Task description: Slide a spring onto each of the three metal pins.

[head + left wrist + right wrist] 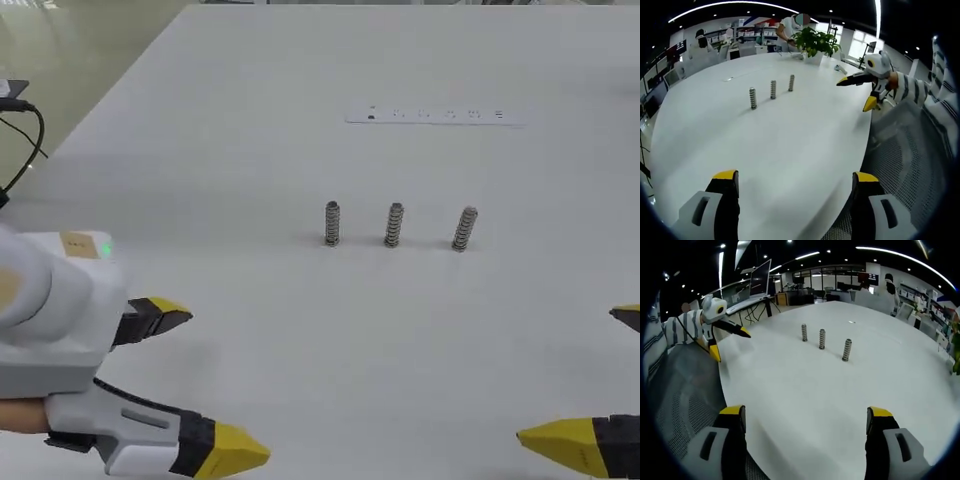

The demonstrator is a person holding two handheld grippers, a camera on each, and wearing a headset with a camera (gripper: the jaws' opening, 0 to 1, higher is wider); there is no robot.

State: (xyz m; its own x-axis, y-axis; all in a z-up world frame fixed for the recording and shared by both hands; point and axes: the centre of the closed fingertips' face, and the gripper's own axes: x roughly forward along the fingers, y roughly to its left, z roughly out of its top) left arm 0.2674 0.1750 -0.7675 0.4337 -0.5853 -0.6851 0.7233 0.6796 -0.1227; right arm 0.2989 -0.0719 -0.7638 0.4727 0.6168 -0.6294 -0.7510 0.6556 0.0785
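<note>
Springs in a row, well in from every edge of the white table (300, 120): the left-hand spring (332, 223), middle spring (394, 225) and right-hand spring (465, 229) stand upright, in a line roughly parallel to the table's near edge. Each coil appears to sit over its pin, though the metal pins inside are too small to make out. The right-hand spring looks to lean a touch, which may only be the lens.

The left gripper (229, 386) hovers over the near edge toward the table's left corner, its yellow-tipped jaws spread wide and holding nothing. The right gripper (565, 375) hovers by the same edge on the opposite side, also wide open and empty.

The row lies straight ahead of both grippers, toward the far edge and well apart from either, about midway between them. Neither is clearly nearer — the left-hand spring falls to the left gripper, the right-hand spring to the right. The long axes are vertical, so any further handling would mean coming in over the top and working down along the pin. With all three coils apparently seated, the job looks finished.
</note>
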